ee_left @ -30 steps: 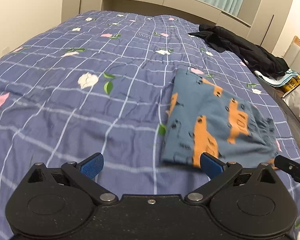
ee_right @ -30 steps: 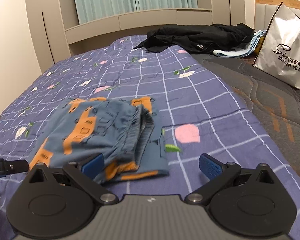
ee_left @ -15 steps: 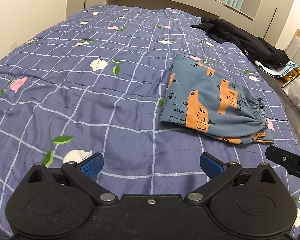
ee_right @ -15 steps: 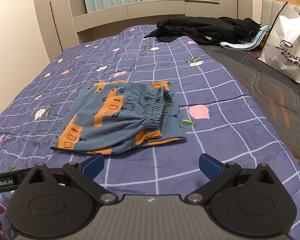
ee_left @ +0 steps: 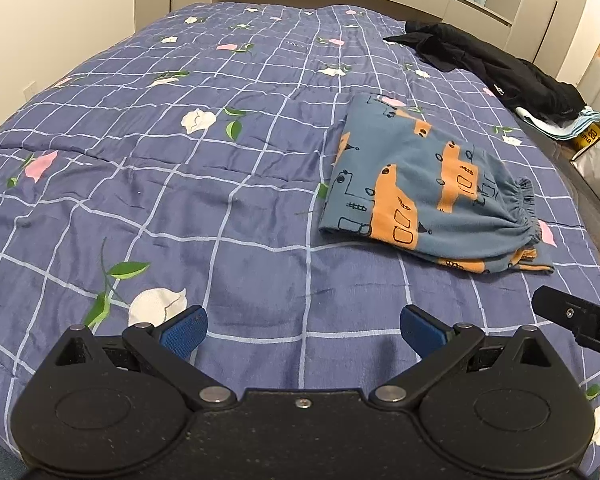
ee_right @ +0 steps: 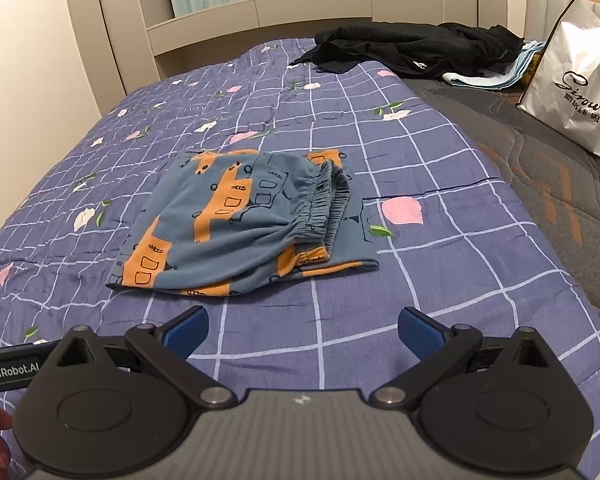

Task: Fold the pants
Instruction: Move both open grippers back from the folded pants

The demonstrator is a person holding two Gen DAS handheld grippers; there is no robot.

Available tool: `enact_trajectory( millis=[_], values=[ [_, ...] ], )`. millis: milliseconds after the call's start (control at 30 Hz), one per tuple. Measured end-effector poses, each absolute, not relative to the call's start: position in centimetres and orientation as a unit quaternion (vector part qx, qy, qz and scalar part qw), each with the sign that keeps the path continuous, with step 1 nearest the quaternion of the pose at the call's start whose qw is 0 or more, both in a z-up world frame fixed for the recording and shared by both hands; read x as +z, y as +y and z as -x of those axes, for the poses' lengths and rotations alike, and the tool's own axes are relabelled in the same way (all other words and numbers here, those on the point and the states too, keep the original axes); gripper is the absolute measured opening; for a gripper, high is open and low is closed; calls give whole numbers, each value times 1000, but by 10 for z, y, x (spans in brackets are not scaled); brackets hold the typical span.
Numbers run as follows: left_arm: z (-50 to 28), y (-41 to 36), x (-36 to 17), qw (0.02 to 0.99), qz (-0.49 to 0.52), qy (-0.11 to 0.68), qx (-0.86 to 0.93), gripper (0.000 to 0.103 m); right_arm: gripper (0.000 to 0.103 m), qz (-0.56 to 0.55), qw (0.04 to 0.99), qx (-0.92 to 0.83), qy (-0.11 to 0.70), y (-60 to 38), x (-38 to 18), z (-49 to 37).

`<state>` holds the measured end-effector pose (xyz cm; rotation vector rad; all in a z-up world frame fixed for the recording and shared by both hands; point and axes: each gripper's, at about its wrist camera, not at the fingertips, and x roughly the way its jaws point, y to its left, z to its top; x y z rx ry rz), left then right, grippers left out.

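Pants [ee_right: 240, 224] lie folded into a compact bundle on the quilt [ee_right: 440, 280], ahead of both your grippers and touched by neither. They are blue-grey with orange shapes, and the gathered waistband [ee_right: 320, 208] sits on top, facing the right side of the bed. A lower layer sticks out beyond the waistband at the right edge.

Your left gripper [ee_left: 303, 326] hovers over bare quilt with its jaws spread wide and nothing between the blue pads [ee_left: 184, 332]. From its camera the pants [ee_left: 428, 196] sit ahead and to the right, well clear of the fingertips.

Your right gripper [ee_right: 302, 326] is also wide apart and empty. The near edge of the bundle lies just ahead of its left pad [ee_right: 186, 330], without contact.

At the far right corner of the bed a black garment [ee_right: 412, 52] lies in a heap, with pale folded cloth [ee_right: 496, 74] beside it. A white bag [ee_right: 576, 84] stands at the right, off the quilt. The quilt is purple-blue with a white grid and scattered flowers. Part of your other tool shows at the edge of each view.
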<state>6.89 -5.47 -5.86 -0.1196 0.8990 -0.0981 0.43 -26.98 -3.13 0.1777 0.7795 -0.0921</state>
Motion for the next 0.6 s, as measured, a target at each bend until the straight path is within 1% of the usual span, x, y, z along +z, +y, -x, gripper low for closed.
enact_trajectory(
  millis=[267, 600],
  values=[
    [-71, -58, -59, 896, 47, 438, -50, 102, 103, -79, 918, -48, 386, -272, -30, -7],
    [-105, -58, -37, 909, 43, 412, -37, 102, 103, -61, 923, -47, 377, -279, -20, -23]
  ],
)
